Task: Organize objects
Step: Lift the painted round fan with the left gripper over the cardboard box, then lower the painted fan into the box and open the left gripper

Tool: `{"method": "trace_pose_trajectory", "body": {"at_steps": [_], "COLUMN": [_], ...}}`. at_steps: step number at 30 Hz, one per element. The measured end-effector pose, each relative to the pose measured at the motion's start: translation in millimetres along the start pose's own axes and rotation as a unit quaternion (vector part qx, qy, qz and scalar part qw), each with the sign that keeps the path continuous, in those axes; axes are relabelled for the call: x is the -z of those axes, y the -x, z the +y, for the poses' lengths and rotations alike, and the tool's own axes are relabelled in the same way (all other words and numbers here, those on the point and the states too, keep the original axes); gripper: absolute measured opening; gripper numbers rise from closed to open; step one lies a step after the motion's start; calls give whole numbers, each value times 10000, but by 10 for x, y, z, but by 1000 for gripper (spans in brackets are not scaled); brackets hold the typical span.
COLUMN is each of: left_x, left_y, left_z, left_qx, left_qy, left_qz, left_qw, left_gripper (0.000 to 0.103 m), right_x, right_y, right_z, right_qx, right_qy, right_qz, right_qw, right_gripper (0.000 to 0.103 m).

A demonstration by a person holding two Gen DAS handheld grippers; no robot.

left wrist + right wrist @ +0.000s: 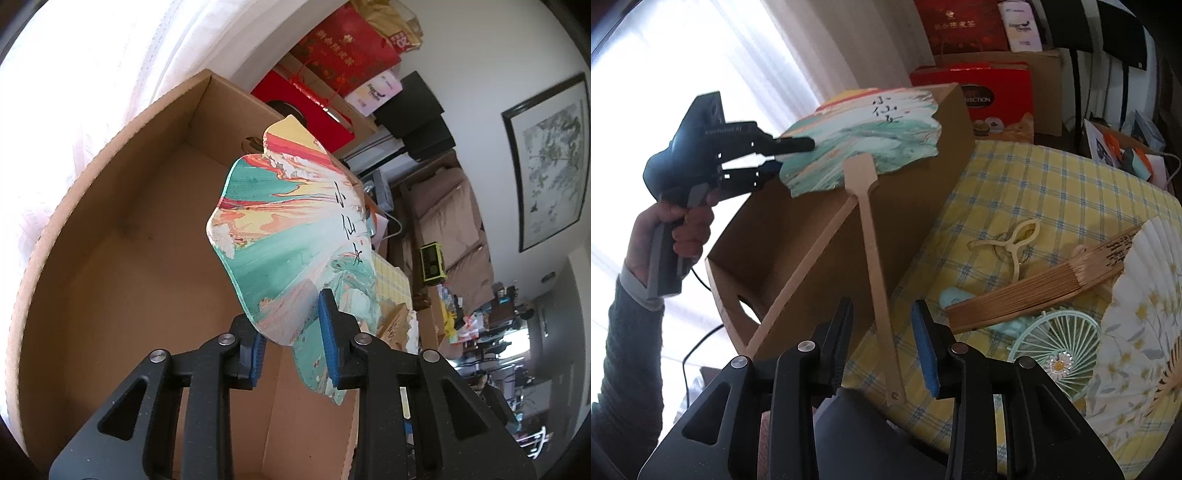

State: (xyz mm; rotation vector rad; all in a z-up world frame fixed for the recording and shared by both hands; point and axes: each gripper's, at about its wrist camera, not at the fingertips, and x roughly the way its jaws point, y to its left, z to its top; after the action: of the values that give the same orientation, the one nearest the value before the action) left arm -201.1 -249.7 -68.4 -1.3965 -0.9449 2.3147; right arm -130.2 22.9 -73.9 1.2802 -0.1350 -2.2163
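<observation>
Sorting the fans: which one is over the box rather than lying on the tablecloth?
The painted paddle fan with the long wooden handle, above the cardboard box. The folding paper fan and mint plastic fan lie on the cloth.

— What do you look like?
— My grippers (884, 347) are matte black, each with two blue-padded fingers (925, 350) and silver screws (807, 346).
— And what do you wear?
— A dark knit sleeve (624, 354) with a grey cuff; a black cable (698, 343) trails below.

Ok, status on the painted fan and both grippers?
Left gripper open, painted fan blade between jaws. Right gripper open, astride its handle. Fan tilted over cardboard box, not yet inside. Nothing seen blocking the opening.
</observation>
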Motion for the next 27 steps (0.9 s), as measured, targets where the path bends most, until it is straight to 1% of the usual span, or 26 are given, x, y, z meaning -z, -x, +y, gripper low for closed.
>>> {"method": "trace_pose_trajectory", "body": {"at_steps": [2,7,12,15,17,19,22,24,26,27], "left_x": [-8,-45,-88,-118,-145,-160,-138,-95,-36,-13], "left_y": [4,9,39,69,88,101,167,251,335,362], "left_z": [-11,-46,-40,-15,11,26,-19,-60,-107,-140], "left_qx": [-60,-246,-324,-432,-548,-693,-1010,-1166,-1253,-1313], "left_qy": [-18,-107,-131,-111,-79,-73,-288,-454,-629,-716], "left_qz": [6,20,13,-19,-25,13,-51,-143,-212,-236], "left_qw": [10000,9996,9994,9990,9985,9976,9945,9920,9899,9885], "left_gripper": [26,27,27,28,32,46,56,61,63,67], "right_x": [1,-7,-47,-88,-121,-170,-240,-279,-333,-354], "right_y": [-32,-74,-67,-79,-93,-117,-177,-230,-307,-335], "right_z": [38,96,201,307,386,494,624,684,734,738], "right_qx": [31,-55,-154,-219,-258,-272,-297,-312,-295,-296], "right_qy": [66,45,79,171,231,281,346,364,357,327], "right_qz": [40,67,48,64,64,92,144,193,252,264], "right_qw": [10000,10000,9998,9996,9994,9992,9989,9987,9986,9987], "right_gripper": [19,13,11,11,10,11,12,12,11,11]}}
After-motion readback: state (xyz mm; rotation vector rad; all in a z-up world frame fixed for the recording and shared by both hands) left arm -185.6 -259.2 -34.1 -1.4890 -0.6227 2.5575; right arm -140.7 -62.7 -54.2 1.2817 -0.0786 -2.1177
